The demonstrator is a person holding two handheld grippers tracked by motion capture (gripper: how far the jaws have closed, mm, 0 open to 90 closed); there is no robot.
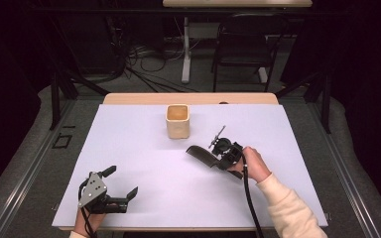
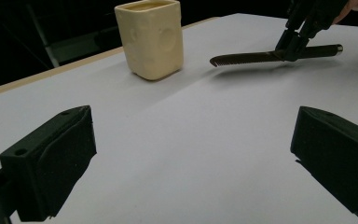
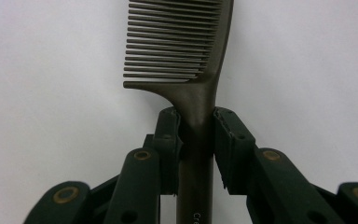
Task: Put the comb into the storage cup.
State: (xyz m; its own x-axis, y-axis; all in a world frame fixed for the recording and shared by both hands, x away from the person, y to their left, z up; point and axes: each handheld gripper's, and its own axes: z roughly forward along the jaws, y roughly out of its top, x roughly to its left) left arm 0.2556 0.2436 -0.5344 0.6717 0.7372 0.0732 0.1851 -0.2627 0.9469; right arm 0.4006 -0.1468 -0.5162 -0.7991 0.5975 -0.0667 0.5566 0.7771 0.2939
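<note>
The right gripper (image 3: 196, 140) has its two jaws closed tight on the neck of a dark comb (image 3: 186, 51), just where the handle widens into the teeth, and from the high view the comb (image 1: 202, 154) hangs lifted off the white sheet, toothed end pointing left toward the middle of the table (image 1: 144, 163). The grip looks centred and square, so I'd say there is little risk of it twisting, though the long handle behind the jaws could lever it if it bumps anything. The cream square cup (image 1: 177, 120) stands upright, open side up, just beyond the comb's tip and a little to its left; if that cup is where the comb is headed, the hand would want to tip the comb toward vertical first and come down over the opening, clear of the rim. The left gripper (image 1: 113, 187) rests near the front left edge, jaws spread wide and holding nothing, well apart from all of it.
</note>
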